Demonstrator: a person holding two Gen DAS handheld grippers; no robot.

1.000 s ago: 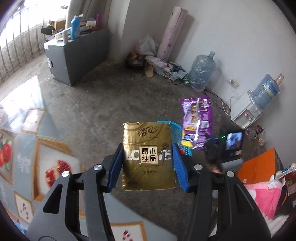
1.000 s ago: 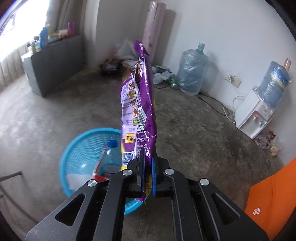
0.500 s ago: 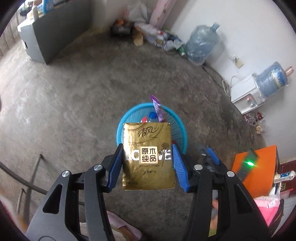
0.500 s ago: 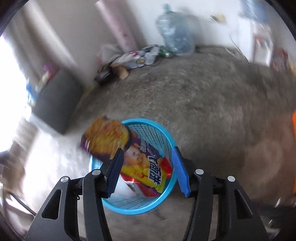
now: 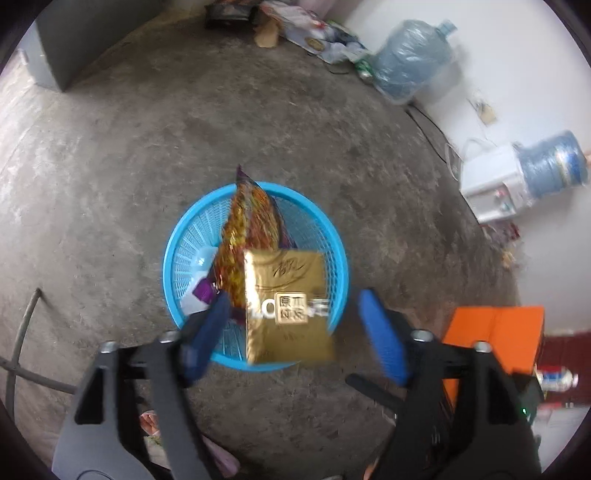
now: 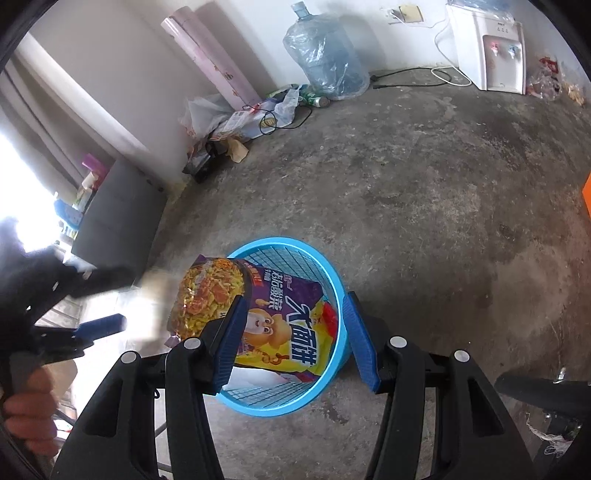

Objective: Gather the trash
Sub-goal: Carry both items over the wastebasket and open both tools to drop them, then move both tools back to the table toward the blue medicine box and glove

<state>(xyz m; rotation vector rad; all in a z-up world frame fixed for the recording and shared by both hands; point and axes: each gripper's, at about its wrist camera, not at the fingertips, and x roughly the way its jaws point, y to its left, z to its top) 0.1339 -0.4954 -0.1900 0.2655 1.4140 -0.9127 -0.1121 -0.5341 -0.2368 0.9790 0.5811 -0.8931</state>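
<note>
A blue mesh basket stands on the concrete floor. A purple snack bag lies in it, leaning over the rim. My left gripper hangs above the basket and its jaws are opening. The gold tissue packet is loose between the blue pads, with a gap on each side. In the right wrist view my right gripper stands open over the basket. The snack bag lies below its pads without touching them. The left gripper shows blurred at the left, held by a hand.
Along the far wall stand a big water jug, a white water dispenser with another jug on top, and a pile of litter. An orange box sits at the right. A grey cabinet stands at the left.
The right gripper let the purple snack bag go and it dropped into the basket. The left gripper came down over the basket and spread its pads off the gold packet.
</note>
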